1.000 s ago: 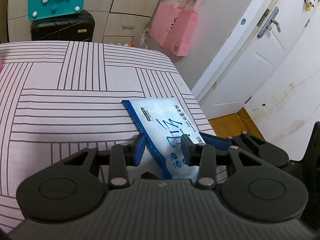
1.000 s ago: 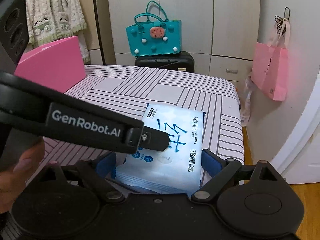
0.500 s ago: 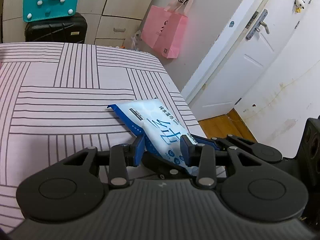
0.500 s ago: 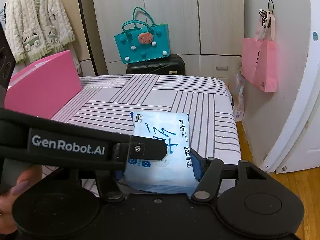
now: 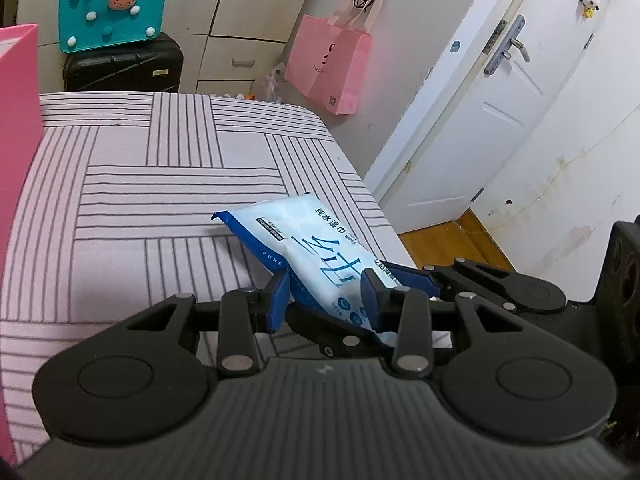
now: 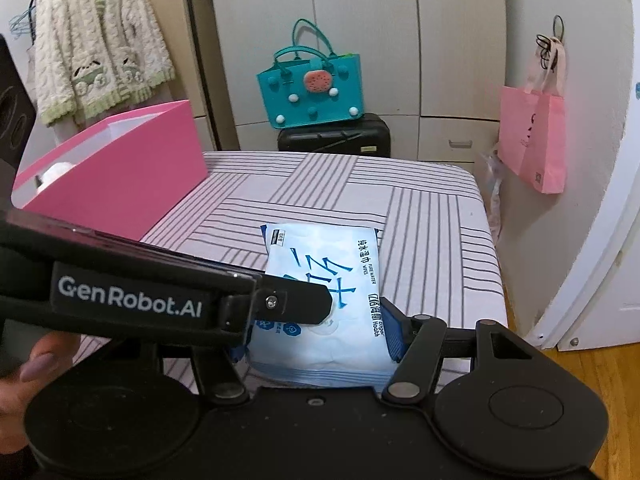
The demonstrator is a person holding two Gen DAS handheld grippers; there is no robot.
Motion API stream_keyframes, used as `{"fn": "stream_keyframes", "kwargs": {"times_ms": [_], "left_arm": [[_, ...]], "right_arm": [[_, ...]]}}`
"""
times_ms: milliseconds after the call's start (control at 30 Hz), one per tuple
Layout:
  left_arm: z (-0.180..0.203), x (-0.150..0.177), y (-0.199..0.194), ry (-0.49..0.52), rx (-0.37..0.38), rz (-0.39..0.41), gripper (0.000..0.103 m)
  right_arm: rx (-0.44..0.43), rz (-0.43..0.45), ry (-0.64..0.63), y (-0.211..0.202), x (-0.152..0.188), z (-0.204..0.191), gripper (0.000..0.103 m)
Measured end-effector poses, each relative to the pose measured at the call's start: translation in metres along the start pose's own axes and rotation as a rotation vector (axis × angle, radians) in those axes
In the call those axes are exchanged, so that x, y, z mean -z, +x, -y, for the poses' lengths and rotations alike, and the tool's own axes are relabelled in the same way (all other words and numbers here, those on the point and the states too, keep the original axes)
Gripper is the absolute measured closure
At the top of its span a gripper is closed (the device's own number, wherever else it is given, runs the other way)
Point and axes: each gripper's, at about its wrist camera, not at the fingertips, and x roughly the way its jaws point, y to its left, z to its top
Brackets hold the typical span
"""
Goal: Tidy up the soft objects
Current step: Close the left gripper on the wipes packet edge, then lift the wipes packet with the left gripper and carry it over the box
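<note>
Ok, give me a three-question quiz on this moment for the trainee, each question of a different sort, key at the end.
1. True or false: the wet wipes pack lies inside the pink box.
2. The teal bag sits on: A the bed, B the black suitcase, C the floor.
3. What do the left gripper and the right gripper each grip?

Key: 1 false. 2 B. 3 Both grip the wet wipes pack; the right gripper's jaws have just been closing on it.

- Teal tote bag [image 6: 310, 92] resting on a black suitcase [image 6: 334, 136]
- Pink paper bag [image 5: 328, 64] hanging on the wall
- Cream knitted cardigan [image 6: 96, 40] on a hanger
- White door [image 5: 492, 92]
</note>
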Motion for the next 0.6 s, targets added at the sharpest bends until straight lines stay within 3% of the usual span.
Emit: {"fn": "stream_keyframes", "kwargs": {"times_ms": [600], "left_arm": [[-0.002,0.006,-0.069,0.036,0.020,-0.046,0.065]], "right_arm": [[-0.085,0.011,-0.132,-0.048,-0.005,-0.048,0.036]]}}
